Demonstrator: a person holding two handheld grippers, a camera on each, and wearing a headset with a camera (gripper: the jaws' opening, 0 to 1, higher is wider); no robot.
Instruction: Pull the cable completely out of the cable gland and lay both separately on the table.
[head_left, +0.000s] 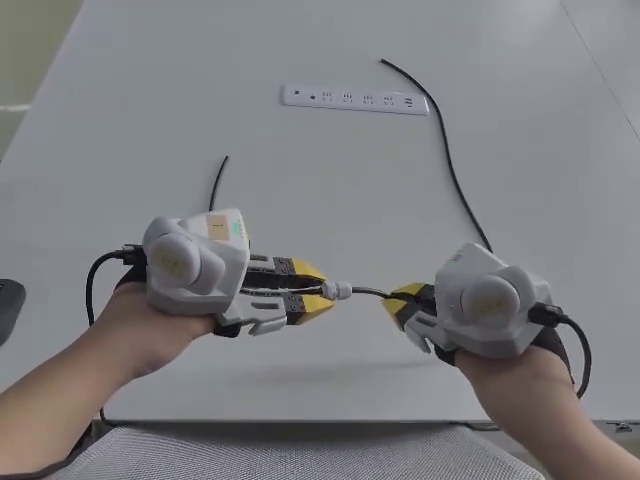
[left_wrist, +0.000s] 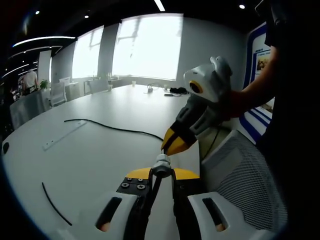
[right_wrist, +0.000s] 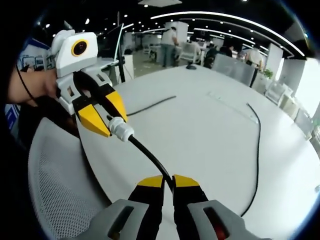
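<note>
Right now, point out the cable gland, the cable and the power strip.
cable gland (right_wrist: 121, 130), right gripper view, on its pale body.
cable (right_wrist: 151, 159), right gripper view, on its black middle stretch.
power strip (head_left: 355, 99), head view, middle of its white top.

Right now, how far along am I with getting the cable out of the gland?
Done: both grips are set, the left gripper shut on the cable gland, the right gripper shut on the cable, both held off the table. In hand: the pull; a short black stretch shows between them, and the cable is not yet out. Left: free the cable, then lay both down separately.
</note>
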